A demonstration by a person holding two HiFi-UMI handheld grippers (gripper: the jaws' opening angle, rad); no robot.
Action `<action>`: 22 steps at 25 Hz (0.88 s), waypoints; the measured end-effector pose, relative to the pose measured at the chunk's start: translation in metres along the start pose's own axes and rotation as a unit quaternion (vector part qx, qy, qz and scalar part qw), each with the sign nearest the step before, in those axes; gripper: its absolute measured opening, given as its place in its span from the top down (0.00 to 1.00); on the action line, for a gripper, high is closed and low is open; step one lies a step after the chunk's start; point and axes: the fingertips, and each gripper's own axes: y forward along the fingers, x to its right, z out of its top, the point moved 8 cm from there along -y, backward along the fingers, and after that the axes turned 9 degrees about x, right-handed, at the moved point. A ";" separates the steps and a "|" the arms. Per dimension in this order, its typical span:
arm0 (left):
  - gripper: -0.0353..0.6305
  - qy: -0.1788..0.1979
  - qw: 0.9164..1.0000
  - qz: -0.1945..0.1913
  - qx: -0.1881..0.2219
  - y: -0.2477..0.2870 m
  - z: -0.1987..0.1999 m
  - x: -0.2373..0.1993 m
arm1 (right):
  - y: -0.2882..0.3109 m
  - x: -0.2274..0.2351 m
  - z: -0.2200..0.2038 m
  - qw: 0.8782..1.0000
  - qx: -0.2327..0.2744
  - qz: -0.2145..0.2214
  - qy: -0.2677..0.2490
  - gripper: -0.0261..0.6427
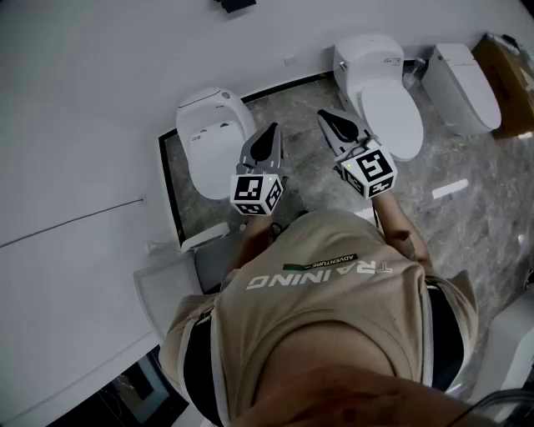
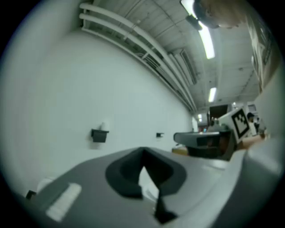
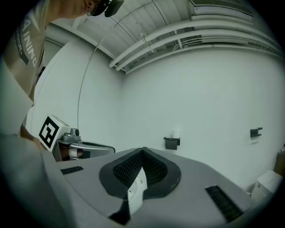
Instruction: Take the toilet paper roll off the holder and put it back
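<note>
Head view: the person stands facing a white wall point(image 1: 100, 100) at 12 o'clock, with three toilets point(image 1: 213, 138) on the floor below it. The left gripper point(image 1: 271, 132) and right gripper point(image 1: 325, 117) are held level side by side, near the picture's middle, and aim at 12. A dark thing cut off by the top edge, at 12, is probably the holder point(image 1: 236, 4). Both grippers are well apart from it.

Left gripper view: the left gripper point(image 2: 142, 152) has its jaws together with nothing between them. The holder point(image 2: 99, 135) sits on the wall at 10 o'clock from the jaw tips, far off. A pale shape on top of it looks like the roll point(image 2: 103, 126), though it is too small to be sure. A smaller dark fitting point(image 2: 160, 134) is at 1 o'clock, and the right gripper shows at 3.

Right gripper view: the right gripper point(image 3: 142, 151) is also closed and empty. The holder point(image 3: 172, 143) lies at 1 o'clock from its tips, with the pale roll point(image 3: 175, 133) above it. The left gripper is at 9 o'clock.

The task seems to be at its start: the roll appears to sit on the holder and nothing is grasped. The next move calls for walking up to the wall, opening one pair of jaws wide enough for the roll and lining them up with it. The roll is soft, so the grip should be light.
</note>
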 end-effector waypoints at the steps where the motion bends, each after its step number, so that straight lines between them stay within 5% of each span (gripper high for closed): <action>1: 0.95 0.001 1.000 -0.006 -0.003 0.001 0.000 -0.004 | 0.004 0.000 -0.003 1.000 -0.001 -0.005 0.006 0.94; 12: 0.95 -0.019 0.999 -0.030 -0.032 0.013 -0.020 -0.045 | 0.034 0.001 -0.037 0.998 -0.022 -0.048 0.021 0.94; 18: 0.95 -0.057 0.997 -0.025 -0.034 0.043 -0.027 -0.053 | 0.053 0.034 -0.052 0.996 -0.027 -0.063 0.047 0.94; 22: 0.95 -0.043 0.998 -0.023 -0.025 0.070 -0.018 -0.052 | 0.065 0.063 -0.059 0.996 -0.020 -0.061 0.060 0.94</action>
